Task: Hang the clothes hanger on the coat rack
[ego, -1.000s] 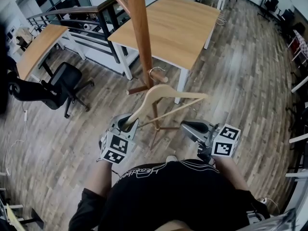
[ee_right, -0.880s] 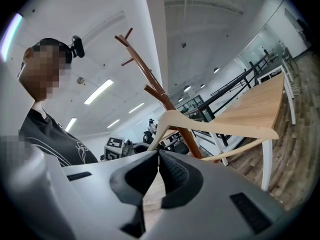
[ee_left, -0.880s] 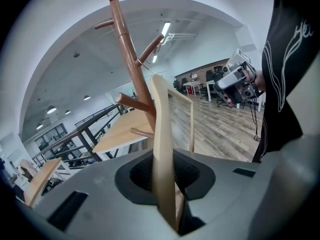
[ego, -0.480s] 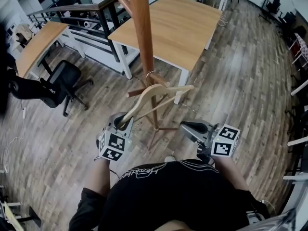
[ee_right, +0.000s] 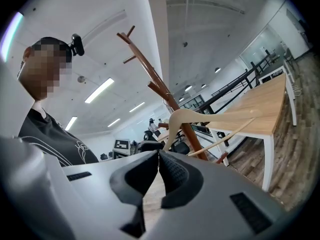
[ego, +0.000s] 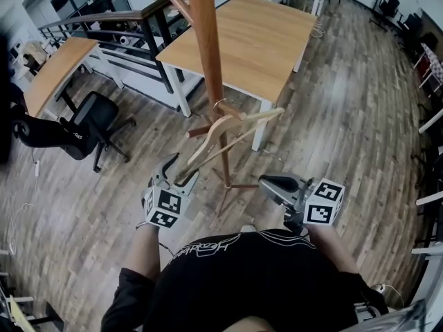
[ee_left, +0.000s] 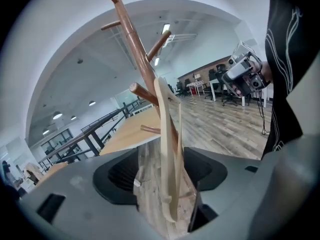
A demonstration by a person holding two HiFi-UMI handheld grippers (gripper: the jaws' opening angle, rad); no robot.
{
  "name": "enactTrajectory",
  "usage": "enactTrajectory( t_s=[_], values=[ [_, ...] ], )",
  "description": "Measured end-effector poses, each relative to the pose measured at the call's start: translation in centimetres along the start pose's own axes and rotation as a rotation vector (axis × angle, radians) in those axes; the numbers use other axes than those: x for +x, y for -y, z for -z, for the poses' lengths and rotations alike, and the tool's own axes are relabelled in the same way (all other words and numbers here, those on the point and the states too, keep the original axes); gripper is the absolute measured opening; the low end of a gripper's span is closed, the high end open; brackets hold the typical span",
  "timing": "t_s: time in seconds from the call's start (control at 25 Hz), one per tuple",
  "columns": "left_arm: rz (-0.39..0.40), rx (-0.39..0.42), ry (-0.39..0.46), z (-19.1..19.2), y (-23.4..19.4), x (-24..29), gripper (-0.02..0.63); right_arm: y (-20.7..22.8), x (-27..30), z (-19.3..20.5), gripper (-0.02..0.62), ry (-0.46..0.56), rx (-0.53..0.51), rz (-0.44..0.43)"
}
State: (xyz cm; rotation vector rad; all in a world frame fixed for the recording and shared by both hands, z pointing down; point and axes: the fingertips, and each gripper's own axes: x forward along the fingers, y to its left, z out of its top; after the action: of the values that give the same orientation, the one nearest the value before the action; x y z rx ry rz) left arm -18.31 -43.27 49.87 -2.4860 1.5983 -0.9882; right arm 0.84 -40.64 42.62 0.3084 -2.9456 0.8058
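The light wooden clothes hanger [ego: 232, 131] hangs tilted, its metal hook [ego: 220, 104] over a low peg of the brown wooden coat rack [ego: 206, 54]. My left gripper [ego: 178, 173] sits at the hanger's lower left end. Its jaws are opening, and the hanger's arm [ee_left: 167, 149] stands between the pads with a gap on each side. In the left gripper view the coat rack [ee_left: 141, 59] rises straight ahead. My right gripper [ego: 270, 182] is shut and empty, lower right of the rack. In the right gripper view the hanger [ee_right: 200, 118] hangs on the coat rack [ee_right: 155, 79] beyond the right gripper [ee_right: 159, 156].
A wooden table [ego: 256, 33] with white legs stands just behind the rack. A black office chair [ego: 86, 123] and a second desk [ego: 55, 68] are at the left, with a black railing [ego: 131, 26] beyond. The rack's feet [ego: 232, 185] spread over the plank floor between my grippers.
The hanger has moved up toward the rack's pole and its hook now rests over the peg. The left jaws, shut on the hanger's end before, have parted. The right gripper has stayed still.
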Motion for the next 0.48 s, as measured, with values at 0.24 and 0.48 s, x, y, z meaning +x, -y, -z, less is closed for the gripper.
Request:
enactTrajectory(
  t_s=[0.24,0.48],
  values=[
    [0.000,-0.046,0.139,-2.0,-0.4,-3.8,0.298,-2.5,-0.2,0.6,0.040,0.023,-0.020,0.024],
    [0.115,-0.387,0.472,-6.5,-1.0,-11.3,0.296,-6.3,-0.4,2.0,0.041,0.048,-0.033,0.058]
  ],
)
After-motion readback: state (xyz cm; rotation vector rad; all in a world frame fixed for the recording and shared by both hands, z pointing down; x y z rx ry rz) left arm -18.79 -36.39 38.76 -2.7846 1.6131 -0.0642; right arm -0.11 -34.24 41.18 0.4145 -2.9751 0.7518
